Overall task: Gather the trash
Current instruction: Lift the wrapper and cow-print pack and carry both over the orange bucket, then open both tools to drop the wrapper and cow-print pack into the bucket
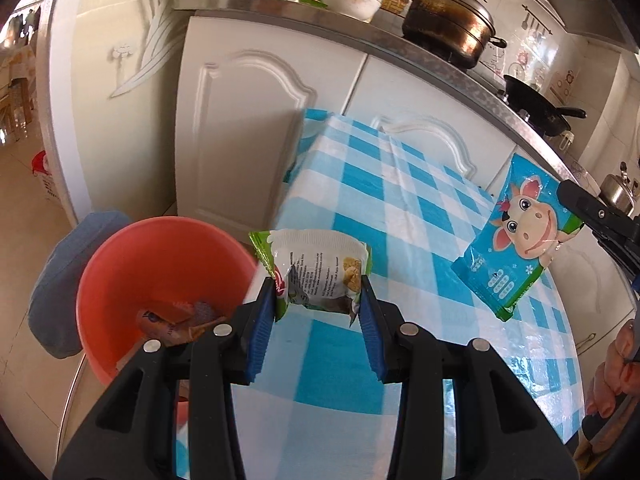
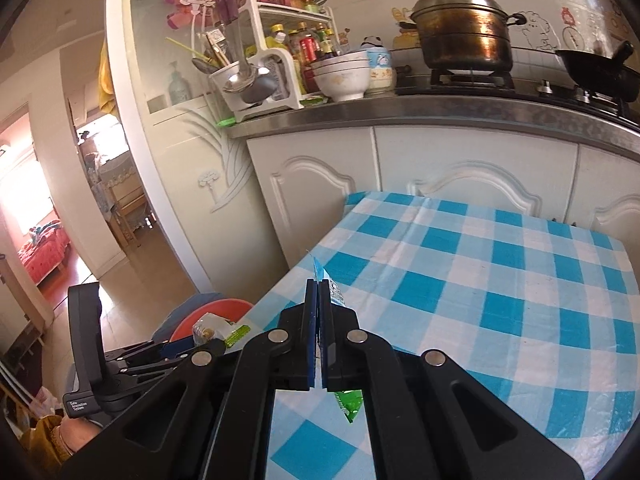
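My left gripper (image 1: 318, 300) is shut on a white and green snack wrapper (image 1: 316, 270), held at the table's left edge beside the red bin (image 1: 132, 264). The bin holds a few crumpled wrappers (image 1: 176, 320). My right gripper (image 2: 319, 300) is shut on a blue cow-print packet (image 1: 520, 236), held on edge above the blue checked tablecloth (image 2: 500, 280); only thin slivers of the packet (image 2: 334, 290) show between the pads in the right wrist view. The left gripper with its wrapper (image 2: 212, 330) and the bin (image 2: 216, 312) also show at lower left there.
White kitchen cabinets (image 2: 320, 184) stand behind the table, with a counter carrying a steel pot (image 2: 464, 32), a black wok (image 2: 596, 70), bowls (image 2: 340, 74) and a spice rack (image 2: 280, 40). A blue cushion (image 1: 60, 280) lies by the bin. A doorway opens at left.
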